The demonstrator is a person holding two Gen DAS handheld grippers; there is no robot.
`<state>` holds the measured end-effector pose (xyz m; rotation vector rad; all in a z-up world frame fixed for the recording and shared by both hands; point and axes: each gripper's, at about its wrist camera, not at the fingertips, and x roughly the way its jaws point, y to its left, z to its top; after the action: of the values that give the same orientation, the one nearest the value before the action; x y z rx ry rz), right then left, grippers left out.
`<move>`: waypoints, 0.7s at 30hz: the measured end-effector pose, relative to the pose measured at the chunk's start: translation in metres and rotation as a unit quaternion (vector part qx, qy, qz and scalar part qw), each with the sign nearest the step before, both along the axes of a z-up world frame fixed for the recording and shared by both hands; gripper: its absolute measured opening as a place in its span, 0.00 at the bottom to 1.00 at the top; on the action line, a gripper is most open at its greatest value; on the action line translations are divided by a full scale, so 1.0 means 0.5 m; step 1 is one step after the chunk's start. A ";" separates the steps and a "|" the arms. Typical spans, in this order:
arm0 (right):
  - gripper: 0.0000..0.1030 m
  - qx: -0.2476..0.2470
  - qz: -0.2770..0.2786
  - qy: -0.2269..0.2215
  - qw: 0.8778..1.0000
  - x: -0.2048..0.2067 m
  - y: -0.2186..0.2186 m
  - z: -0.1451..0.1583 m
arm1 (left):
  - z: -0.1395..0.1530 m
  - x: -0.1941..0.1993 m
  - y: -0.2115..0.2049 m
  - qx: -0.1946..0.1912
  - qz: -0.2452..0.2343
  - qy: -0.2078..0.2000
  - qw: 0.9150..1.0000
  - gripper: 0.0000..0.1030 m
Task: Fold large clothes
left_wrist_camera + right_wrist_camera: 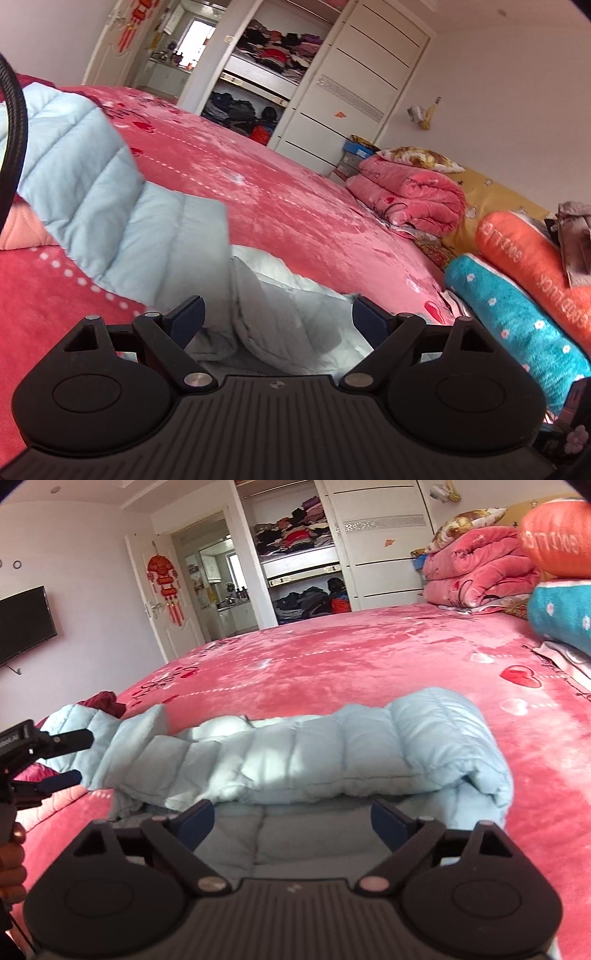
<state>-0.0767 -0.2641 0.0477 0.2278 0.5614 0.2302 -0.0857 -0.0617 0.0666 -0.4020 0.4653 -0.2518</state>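
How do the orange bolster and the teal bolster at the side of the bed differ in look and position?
The orange bolster carries white lettering; the teal bolster has small white flowers instead. In the right wrist view the orange one rests on top and the teal one lies beneath it, nearer the pink bedspread. A grey garment lies on the orange one; nothing lies on the teal one's visible face. Both are long, plush rolls.

Between your right gripper's matt black plastic fingers lies the pale blue quilted puffer coat, smooth cloth with a faint sheen. Beyond your fingertips, the pink plush bed cover looks velvety, its nap catching light unevenly.
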 end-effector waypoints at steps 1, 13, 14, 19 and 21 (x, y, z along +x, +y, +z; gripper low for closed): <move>0.89 -0.001 -0.011 0.005 1.000 0.005 -0.017 -0.007 | -0.001 0.000 -0.016 0.003 -0.012 0.001 1.000 1.00; 0.91 0.097 -0.062 0.019 0.993 0.075 -0.138 -0.048 | -0.037 0.094 -0.149 0.082 -0.040 0.044 0.995 1.00; 0.91 0.105 -0.062 0.024 0.992 0.081 -0.142 -0.053 | -0.039 0.106 -0.154 0.091 -0.037 0.050 0.994 1.00; 0.92 0.141 -0.083 0.042 0.986 0.101 -0.172 -0.069 | -0.065 0.153 -0.174 0.154 0.006 0.083 0.985 1.00; 0.92 0.150 -0.103 0.045 0.982 0.103 -0.188 -0.069 | -0.077 0.169 -0.172 0.170 0.017 0.096 0.981 1.00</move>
<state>-0.0254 -0.3581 0.0131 0.5883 0.5871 0.1019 -0.0015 -0.1477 0.0284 -0.0981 0.6775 -0.0962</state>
